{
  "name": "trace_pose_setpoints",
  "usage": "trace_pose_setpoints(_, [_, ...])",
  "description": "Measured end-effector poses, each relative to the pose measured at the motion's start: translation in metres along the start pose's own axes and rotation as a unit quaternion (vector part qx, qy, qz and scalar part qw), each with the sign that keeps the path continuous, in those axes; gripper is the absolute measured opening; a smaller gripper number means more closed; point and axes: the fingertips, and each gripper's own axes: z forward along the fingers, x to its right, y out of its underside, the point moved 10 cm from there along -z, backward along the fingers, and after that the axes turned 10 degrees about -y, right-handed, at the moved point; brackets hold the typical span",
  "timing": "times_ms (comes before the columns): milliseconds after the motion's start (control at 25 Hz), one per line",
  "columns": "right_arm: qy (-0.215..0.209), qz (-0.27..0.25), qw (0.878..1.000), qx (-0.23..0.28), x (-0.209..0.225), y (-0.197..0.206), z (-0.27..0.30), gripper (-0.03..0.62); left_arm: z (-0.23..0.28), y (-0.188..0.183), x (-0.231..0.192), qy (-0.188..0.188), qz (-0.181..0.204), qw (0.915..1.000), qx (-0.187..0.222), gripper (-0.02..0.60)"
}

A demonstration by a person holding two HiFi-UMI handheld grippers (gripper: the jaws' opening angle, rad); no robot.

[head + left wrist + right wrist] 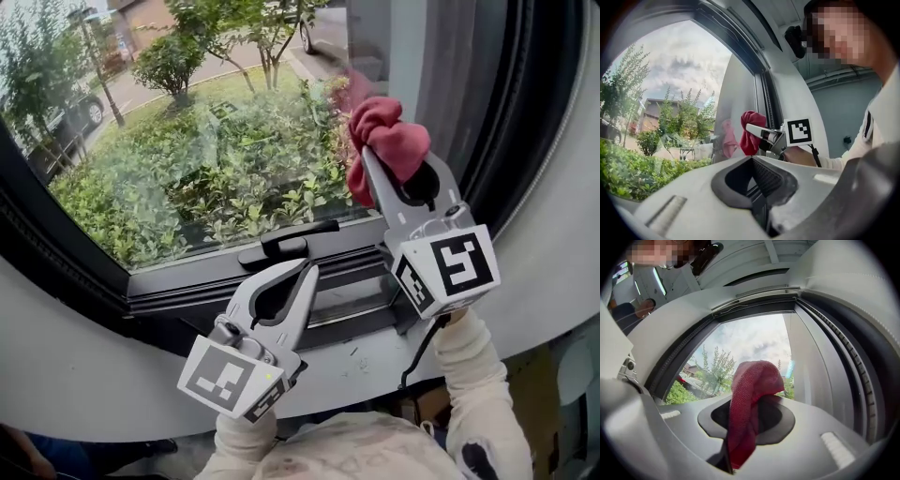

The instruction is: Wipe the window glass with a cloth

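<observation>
Bunched red cloth [382, 141] against window glass [187, 141], near its right frame edge

Two hand-held grippers, cream sleeves.
Left gripper [302, 272] and right gripper [371, 161]: light grey tapered jaws around a black-lined oval opening. Each carries a white marker cube [232, 378] printed with black square patterns. A thin black cable [419, 349] hangs below the right one. Long cream sleeves [473, 370], with a dark patch on the right.
</observation>
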Motion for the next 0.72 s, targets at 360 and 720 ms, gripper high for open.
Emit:
trace_pose_setpoints(360, [-0.081,0.026,0.996,-0.002,-0.078,-0.008,-0.054,0.115,-0.038,-0.005,0.001,0.005,0.006,1.0,0.006,0.001])
trace_pose_setpoints(720, [-0.112,0.111,0.987,-0.026,-0.133,0.018,-0.087,0.115,-0.072,-0.002,0.0,-0.008,-0.002,1.0,0.003,0.001])
